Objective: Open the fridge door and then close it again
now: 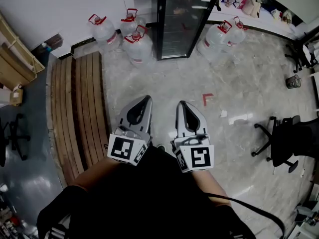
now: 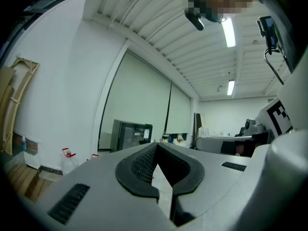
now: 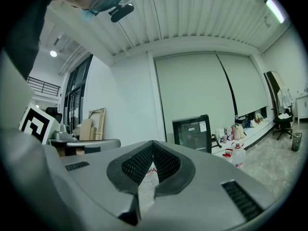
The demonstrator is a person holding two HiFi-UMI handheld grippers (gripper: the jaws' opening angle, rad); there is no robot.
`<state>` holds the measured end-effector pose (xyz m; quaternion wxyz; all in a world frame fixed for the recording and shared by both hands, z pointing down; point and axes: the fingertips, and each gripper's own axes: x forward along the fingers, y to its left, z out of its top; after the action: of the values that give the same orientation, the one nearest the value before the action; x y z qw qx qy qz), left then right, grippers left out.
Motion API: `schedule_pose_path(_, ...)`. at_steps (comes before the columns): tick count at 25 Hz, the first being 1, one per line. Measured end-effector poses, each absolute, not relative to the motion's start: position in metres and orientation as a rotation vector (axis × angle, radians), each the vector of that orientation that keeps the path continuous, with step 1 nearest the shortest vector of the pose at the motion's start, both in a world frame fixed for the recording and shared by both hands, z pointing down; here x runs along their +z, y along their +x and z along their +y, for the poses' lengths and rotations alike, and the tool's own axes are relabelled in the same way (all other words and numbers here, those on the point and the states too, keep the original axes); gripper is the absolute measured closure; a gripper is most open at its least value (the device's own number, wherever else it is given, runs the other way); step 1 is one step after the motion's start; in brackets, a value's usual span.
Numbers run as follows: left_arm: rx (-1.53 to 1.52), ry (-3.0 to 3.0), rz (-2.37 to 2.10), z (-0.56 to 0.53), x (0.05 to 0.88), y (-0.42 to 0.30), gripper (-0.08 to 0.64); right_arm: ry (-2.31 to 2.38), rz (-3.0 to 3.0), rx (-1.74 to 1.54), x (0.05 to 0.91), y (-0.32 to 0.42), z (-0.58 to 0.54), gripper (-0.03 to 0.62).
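Note:
The fridge (image 1: 185,19) is a tall black cabinet with a glass door, standing shut against the far wall; it also shows small in the left gripper view as the fridge (image 2: 131,135) and in the right gripper view as the fridge (image 3: 192,133). My left gripper (image 1: 147,99) and right gripper (image 1: 181,104) are held side by side close to my body, pointing level toward the fridge and far short of it. Both have their jaws together with nothing between them.
Several large water jugs (image 1: 133,40) with red caps stand on the floor left of the fridge, and more water jugs (image 1: 223,35) to its right. A wooden slatted platform (image 1: 79,108) lies at the left. A black office chair (image 1: 285,138) stands at the right. A red mark (image 1: 207,99) is on the floor.

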<state>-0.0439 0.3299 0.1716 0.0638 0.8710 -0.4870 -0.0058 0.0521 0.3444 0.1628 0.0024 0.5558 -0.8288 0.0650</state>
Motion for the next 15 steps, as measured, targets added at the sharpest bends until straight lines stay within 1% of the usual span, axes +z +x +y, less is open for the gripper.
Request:
schedule_pose_path(7, -0.018, 2.695, -1.436, 0.188, 0.186, -0.055, 0.552, 1.800, -2.563, 0.171, 0.175, 0.044, 0.209, 0.577)
schedule_pose_path(15, 0.069, 2.676, -1.371, 0.009, 0.216, -0.079, 0.552, 1.857, -2.469, 0.172, 0.187, 0.028, 0.044, 0.577)
